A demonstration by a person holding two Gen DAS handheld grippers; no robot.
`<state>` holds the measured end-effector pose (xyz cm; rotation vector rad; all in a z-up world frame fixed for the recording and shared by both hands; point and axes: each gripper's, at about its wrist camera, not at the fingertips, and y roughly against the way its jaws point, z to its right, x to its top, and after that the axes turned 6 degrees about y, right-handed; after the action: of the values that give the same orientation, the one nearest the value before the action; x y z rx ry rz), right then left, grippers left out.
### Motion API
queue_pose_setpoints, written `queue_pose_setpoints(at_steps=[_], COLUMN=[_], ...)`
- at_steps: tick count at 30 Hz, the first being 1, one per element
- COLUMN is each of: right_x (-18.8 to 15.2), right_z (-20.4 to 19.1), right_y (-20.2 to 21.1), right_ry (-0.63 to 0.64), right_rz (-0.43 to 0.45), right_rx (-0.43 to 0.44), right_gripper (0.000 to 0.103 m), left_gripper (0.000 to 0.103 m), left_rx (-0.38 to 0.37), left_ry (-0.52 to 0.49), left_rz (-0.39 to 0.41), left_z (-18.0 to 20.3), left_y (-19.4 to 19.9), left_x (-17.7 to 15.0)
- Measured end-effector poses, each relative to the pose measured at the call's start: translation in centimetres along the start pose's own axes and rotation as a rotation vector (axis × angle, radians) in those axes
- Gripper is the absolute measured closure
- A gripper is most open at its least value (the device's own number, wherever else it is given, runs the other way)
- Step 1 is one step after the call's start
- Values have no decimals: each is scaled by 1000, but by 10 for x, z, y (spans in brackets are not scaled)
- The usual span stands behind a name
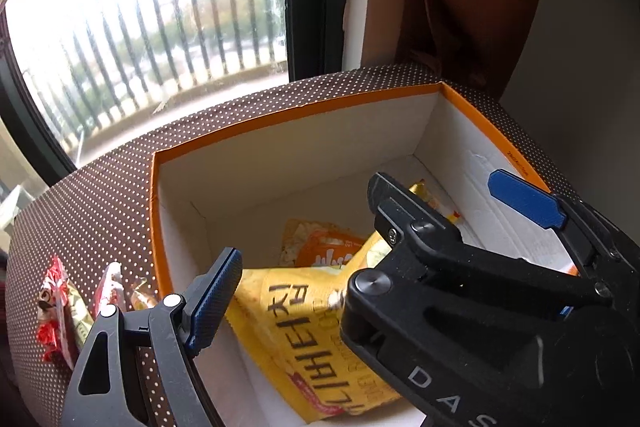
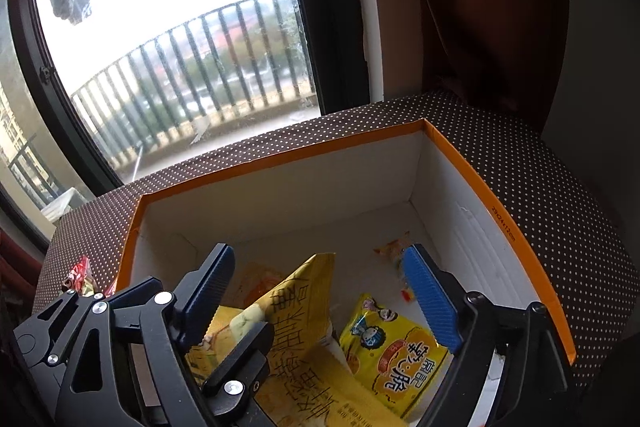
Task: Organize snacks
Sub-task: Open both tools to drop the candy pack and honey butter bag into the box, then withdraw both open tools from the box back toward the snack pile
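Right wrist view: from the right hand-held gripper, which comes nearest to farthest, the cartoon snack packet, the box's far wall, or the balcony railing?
1. Cartoon snack packet: in the box, between the open right hand-held gripper fingers.
2. Box's far wall: beyond the snacks.
3. Balcony railing: outside the window.

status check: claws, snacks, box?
Both claws open over box. Yellow snack bags inside. Red packets left outside on dotted cloth.

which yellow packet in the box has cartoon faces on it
The small yellow packet lying by the right gripper's blue finger; the large yellow bag beside it shows only text.
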<state>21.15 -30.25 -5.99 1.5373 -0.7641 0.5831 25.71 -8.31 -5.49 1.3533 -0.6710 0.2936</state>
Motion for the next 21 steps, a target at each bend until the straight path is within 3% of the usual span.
queue_pose_setpoints(at_steps=[21], right_x=[-26], right_z=[-45], right_y=[69], right_ry=[86], right_rz=[65], right_rx=[-8], right_gripper=[14], left_gripper=[16], left_rx=[2], left_ry=[35], left_rz=[156], left_z=[-9], left_y=[63], left_x=[-37])
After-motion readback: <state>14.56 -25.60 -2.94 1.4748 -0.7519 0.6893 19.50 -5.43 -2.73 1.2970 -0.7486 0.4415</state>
